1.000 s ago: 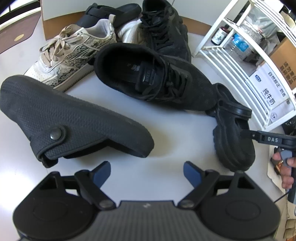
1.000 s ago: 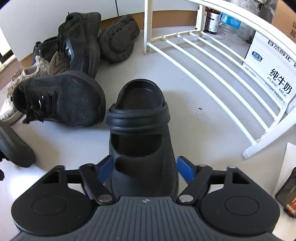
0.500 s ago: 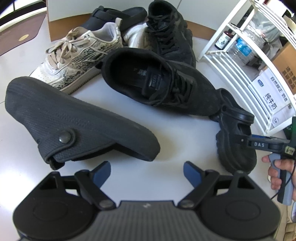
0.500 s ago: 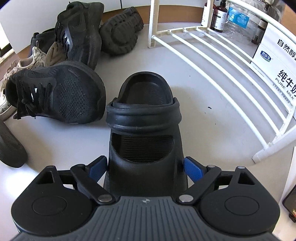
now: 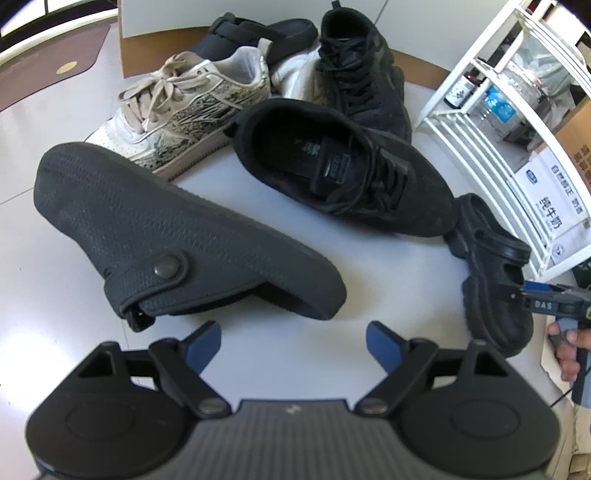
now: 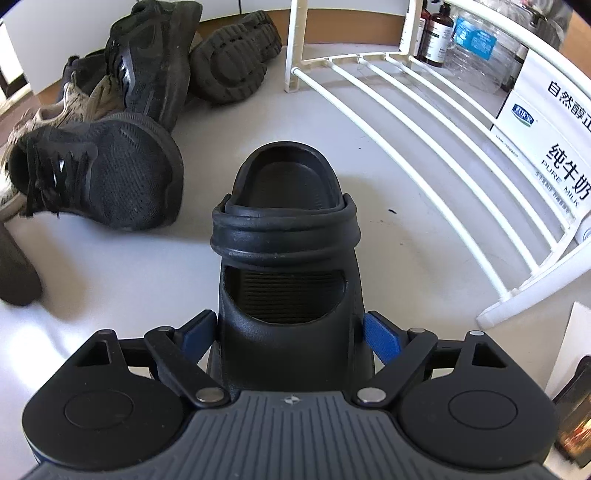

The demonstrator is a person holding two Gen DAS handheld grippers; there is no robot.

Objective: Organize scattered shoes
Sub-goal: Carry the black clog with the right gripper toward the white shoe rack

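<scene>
A black clog (image 6: 284, 229) lies on the pale floor with its toe between the blue pads (image 6: 380, 336) of my right gripper (image 6: 290, 325). The jaws are closing and both pads meet the clog's sides. In the left wrist view the same clog (image 5: 491, 295) sits far right with the right gripper (image 5: 524, 291) on it. My left gripper (image 5: 293, 332) hangs open over bare floor, just in front of a dark grey slip-on shoe (image 5: 166, 236) lying on its side. Behind it are a black sneaker (image 5: 343, 177) and a beige sneaker (image 5: 184, 107).
A white wire shoe rack (image 6: 406, 122) stands right of the clog, with bottles (image 6: 436, 37) and a milk carton box (image 6: 554, 147) behind it. A tall black shoe (image 5: 362, 66) and a dark sandal (image 5: 255, 33) lie by the wall. A hand (image 5: 565, 350) holds the right gripper.
My right gripper has come down and forward over the clog, and its pads have drawn in against the toe's sides. The left gripper has stayed about where it was, still open.
</scene>
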